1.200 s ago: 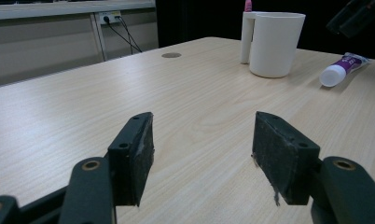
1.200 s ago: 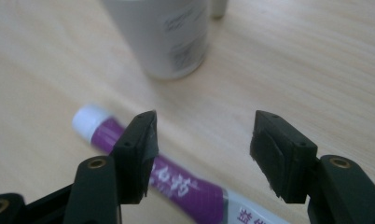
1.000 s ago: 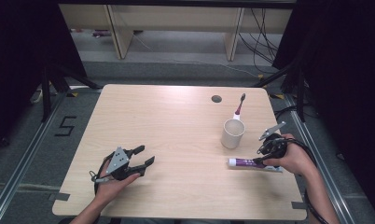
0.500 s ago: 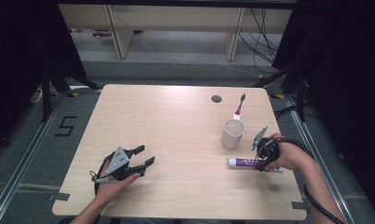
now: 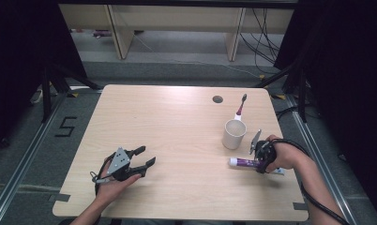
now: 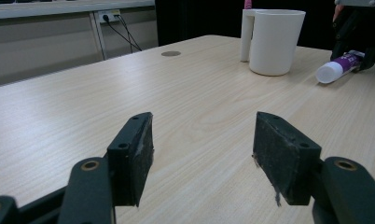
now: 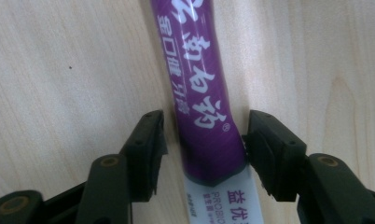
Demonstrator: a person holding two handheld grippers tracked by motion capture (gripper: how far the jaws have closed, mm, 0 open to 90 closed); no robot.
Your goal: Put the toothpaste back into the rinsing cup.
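Note:
A purple toothpaste tube [image 5: 243,162] with a white cap lies flat on the wooden table [image 5: 177,122], right of centre. My right gripper [image 5: 259,161] points down over its tail end. In the right gripper view the tube [image 7: 199,93] lies between the jaws of the right gripper [image 7: 204,144]. These jaws have just been closing; a slim gap remains at the left pad, so the gripper is open. A white cup [image 5: 234,133] stands just behind, and a toothbrush [image 5: 241,105] sticks out beyond it. My left gripper [image 5: 147,156] rests open at the front left, holding nothing [image 6: 204,154].
A small round hole [image 5: 217,99] sits in the tabletop near the far edge. In the left gripper view the cup [image 6: 274,42], the tube [image 6: 337,66] and the right gripper [image 6: 358,32] stand far off at the right. Dark curtains and shelving surround the table.
My right hand has come down and slightly left onto the tube's tail, so the jaws now straddle it. The left gripper has not moved.

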